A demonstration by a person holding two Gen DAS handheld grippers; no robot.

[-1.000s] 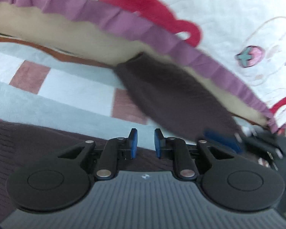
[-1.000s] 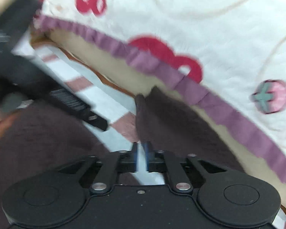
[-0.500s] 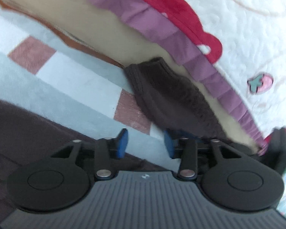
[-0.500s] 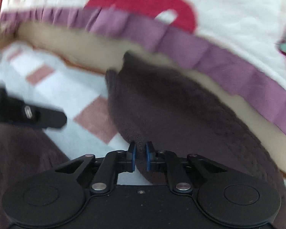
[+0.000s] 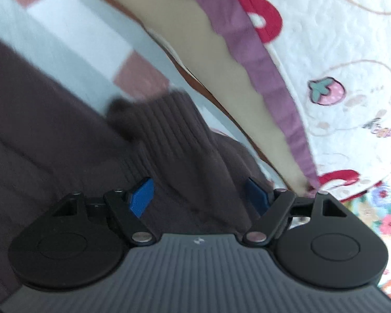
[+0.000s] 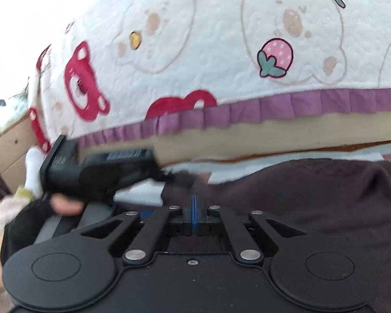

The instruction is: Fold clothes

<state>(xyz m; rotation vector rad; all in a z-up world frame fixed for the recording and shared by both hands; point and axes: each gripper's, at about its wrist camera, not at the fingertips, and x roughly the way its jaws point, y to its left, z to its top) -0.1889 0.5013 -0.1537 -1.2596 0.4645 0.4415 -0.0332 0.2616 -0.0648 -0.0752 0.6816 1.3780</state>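
Sweater (image 5: 169,140), dark brown and ribbed, is spread on the checked rug (image 5: 72,26), only partly folded. Its sleeve is straddled by the spread left gripper (image 5: 199,193); cloth seems pinched by the pressed-together right gripper (image 6: 194,204).

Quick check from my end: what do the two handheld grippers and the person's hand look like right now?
Left gripper: ribbed grey body with a small white logo, black round-ended linkage arms, silver pivot pins, bright blue finger pads. Right gripper: all-black body, same black arms and silver pins, blue pads. The left hand wears a black fingerless glove and a fuzzy cream cuff.
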